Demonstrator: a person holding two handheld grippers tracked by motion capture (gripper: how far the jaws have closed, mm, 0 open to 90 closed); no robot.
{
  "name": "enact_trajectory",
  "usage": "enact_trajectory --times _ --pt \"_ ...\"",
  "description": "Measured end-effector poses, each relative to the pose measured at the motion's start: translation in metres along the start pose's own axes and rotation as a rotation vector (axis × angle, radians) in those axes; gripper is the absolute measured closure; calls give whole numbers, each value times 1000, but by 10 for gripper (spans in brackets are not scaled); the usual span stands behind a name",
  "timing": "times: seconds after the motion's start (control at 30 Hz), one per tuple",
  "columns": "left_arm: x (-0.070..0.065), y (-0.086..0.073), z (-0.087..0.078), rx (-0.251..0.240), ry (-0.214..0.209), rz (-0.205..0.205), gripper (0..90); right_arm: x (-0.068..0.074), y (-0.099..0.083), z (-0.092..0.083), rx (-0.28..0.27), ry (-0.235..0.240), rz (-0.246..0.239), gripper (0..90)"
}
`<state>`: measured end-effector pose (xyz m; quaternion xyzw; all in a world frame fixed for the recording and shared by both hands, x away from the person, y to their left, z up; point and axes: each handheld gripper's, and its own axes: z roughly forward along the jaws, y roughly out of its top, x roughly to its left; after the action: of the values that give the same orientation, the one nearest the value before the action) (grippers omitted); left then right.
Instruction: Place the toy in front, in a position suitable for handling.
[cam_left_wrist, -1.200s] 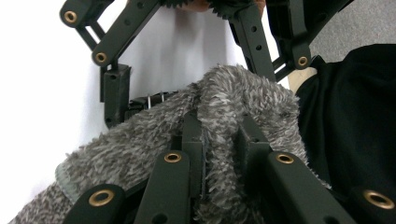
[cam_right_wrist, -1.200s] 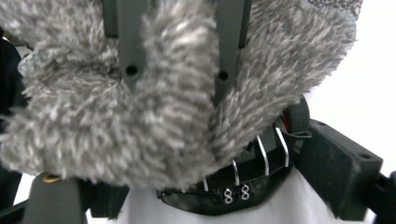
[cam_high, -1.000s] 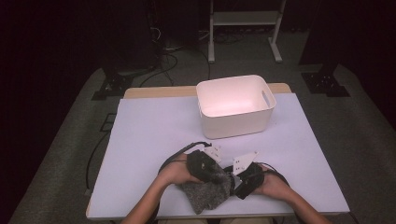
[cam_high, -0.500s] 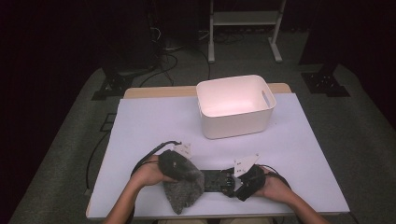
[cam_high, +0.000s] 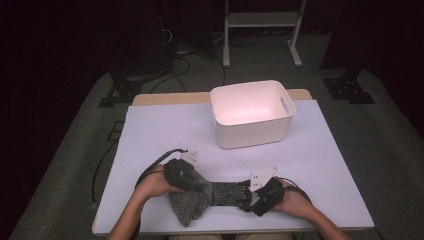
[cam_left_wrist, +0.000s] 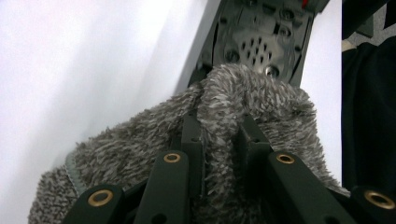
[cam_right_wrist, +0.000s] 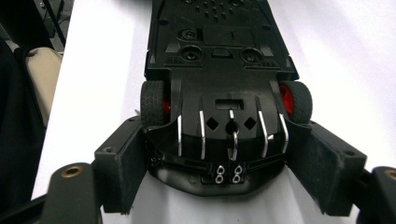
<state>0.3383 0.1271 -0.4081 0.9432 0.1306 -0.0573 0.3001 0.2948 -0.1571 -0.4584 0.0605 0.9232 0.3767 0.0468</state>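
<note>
At the near left, the left gripper (cam_high: 192, 184) is clenched on a grey fuzzy cloth (cam_high: 190, 204) and has drawn it leftward off a black toy car (cam_high: 226, 193), baring its upturned underside. To the right, the right gripper (cam_high: 249, 198) grasps the car's end, steadying it. The white bin (cam_high: 251, 115) waits farther back; uncovering looks nearly done.

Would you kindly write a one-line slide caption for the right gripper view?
Right gripper clamps the end of an upturned black toy car on the white table.
</note>
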Motion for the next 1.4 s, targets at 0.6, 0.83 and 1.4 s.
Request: enact_trajectory --times 0.6,0.83,1.4 --pt "-12 78 48 9 -72 146 766 4 0 1 -10 -5 25 232" --pt "-19 83 51 -16 -86 164 762 1 -4 2 -36 21 47 231" --pt "-18 41 25 4 -57 124 764 0 -5 2 -41 22 43 232"
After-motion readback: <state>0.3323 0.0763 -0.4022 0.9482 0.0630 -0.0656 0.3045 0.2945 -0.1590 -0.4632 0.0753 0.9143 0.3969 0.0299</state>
